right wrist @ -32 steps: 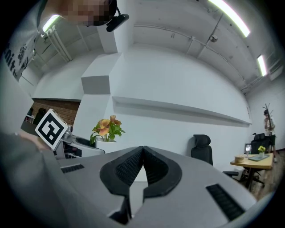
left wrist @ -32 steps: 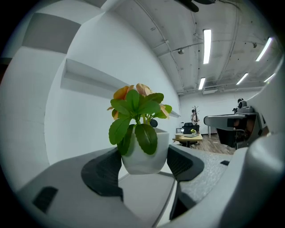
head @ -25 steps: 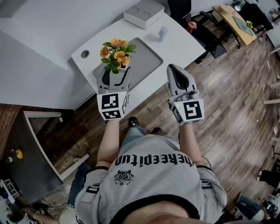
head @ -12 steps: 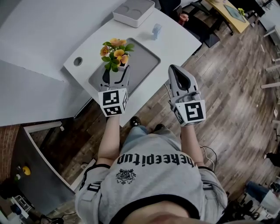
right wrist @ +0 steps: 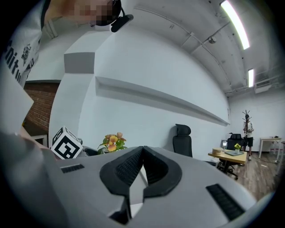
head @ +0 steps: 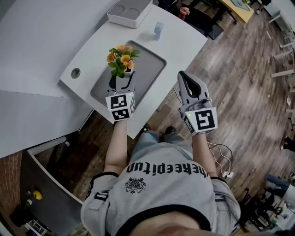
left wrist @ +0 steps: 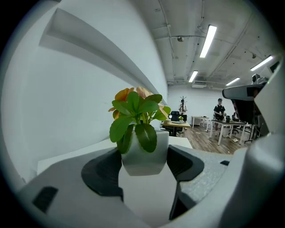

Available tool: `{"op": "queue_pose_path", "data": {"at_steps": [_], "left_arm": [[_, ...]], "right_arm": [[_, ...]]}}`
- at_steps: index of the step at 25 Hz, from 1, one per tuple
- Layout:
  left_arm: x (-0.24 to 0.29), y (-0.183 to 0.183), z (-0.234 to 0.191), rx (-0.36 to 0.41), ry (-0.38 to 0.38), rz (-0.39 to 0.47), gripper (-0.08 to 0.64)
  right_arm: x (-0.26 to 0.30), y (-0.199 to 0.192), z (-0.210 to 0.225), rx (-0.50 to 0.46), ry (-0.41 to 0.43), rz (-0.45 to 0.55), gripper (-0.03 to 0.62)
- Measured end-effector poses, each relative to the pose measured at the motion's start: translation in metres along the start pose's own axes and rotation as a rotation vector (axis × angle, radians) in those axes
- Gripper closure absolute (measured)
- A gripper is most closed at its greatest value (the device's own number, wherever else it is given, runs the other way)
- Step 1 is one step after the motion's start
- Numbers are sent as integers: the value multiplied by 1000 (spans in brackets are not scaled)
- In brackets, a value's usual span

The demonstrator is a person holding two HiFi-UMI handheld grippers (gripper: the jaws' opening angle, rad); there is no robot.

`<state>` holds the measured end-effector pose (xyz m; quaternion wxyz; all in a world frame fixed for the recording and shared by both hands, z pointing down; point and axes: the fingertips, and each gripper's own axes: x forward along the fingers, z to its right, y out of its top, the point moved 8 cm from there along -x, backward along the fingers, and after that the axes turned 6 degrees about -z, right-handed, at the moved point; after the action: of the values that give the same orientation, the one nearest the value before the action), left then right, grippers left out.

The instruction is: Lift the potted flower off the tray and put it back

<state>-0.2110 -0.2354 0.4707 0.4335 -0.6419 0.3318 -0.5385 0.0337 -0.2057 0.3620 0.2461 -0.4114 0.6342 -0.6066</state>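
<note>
The potted flower (head: 120, 60), orange blooms and green leaves in a small white pot (left wrist: 143, 151), sits between the jaws of my left gripper (head: 120, 80). The dark pads press on both sides of the pot, so the gripper is shut on it. It hangs over the near left part of the grey tray (head: 148, 64) on the white table; whether the pot's base touches the tray is hidden. My right gripper (head: 185, 77) is shut and empty, off the table's near edge above the wooden floor. In the right gripper view the flower (right wrist: 112, 141) shows far left.
A white box with two round recesses (head: 129, 11) stands at the table's far edge. A small blue item (head: 159, 30) lies beside the tray, and a cable hole (head: 75, 73) is at the table's left. A black chair (right wrist: 182, 140) and desks stand farther off.
My left gripper has sunk toward the tray with the potted flower still in its jaws. The right gripper has dipped slightly and stays shut.
</note>
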Motion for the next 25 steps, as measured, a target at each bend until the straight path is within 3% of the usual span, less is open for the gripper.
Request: {"op": "queue_pose_path", "data": {"at_steps": [25], "left_arm": [[69,-67,-11,19,-65,-198,238]], "right_arm": [[5,-24,1,4,-81,-113,589]]}}
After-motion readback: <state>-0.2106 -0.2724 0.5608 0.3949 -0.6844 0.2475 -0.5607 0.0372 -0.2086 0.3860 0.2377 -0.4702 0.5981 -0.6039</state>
